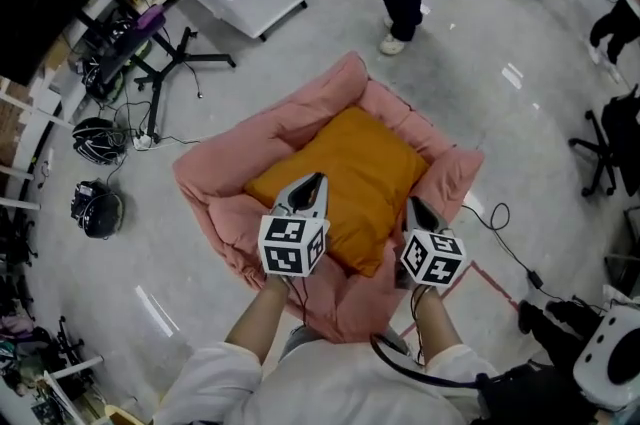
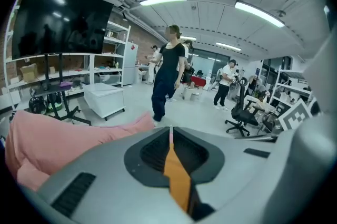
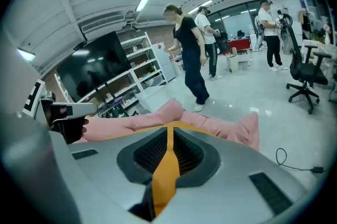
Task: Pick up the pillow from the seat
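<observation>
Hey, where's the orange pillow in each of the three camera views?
Head view: the pillow lies centre frame, on the pink seat.
Left gripper view: bottom centre, an orange fold pinched between the jaws.
Right gripper view: bottom centre, likewise pinched.
Shared landmark: the pink seat, behind the jaws in both gripper views.

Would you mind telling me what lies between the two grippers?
The head view shows the orange pillow, its near edge spanning from the left gripper to the right gripper; both pinch it.
</observation>
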### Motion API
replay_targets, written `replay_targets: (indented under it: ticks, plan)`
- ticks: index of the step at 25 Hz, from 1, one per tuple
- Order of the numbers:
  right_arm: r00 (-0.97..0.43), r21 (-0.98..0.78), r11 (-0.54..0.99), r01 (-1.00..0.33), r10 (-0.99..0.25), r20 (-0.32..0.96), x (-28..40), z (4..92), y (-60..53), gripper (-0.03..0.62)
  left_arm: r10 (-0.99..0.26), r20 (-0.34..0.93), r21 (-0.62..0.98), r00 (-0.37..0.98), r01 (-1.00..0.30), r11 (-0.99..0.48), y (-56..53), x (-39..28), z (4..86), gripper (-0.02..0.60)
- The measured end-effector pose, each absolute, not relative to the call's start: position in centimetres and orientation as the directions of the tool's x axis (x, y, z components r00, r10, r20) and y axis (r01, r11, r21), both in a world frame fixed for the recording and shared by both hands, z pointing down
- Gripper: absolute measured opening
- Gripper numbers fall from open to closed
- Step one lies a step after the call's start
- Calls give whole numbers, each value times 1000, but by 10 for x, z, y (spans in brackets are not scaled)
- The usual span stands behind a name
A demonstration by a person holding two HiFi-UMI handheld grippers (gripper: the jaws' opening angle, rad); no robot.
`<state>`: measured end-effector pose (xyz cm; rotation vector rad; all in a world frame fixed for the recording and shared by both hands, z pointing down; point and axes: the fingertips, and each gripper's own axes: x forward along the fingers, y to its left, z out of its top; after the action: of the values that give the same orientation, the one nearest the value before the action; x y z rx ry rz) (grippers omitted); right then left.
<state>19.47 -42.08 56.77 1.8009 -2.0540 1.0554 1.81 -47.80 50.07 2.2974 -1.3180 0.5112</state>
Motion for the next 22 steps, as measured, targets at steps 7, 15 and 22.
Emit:
replay_targets:
  ticks: [7, 15, 22]
  plan:
    - [-250, -405, -25, -914, -752, 610, 196, 604, -445, 80, -648, 566, 164, 509, -840, -517, -514, 28, 535, 122]
    - [-279, -435, -48, -899, -703, 655, 196, 655, -457, 155, -474, 705, 155, 527, -767, -622, -535, 41, 593, 233]
    - [-324, -435, -24, -900, -632, 704, 186, 701, -458, 242, -424, 796, 74, 432, -765, -640, -565, 26, 642, 269]
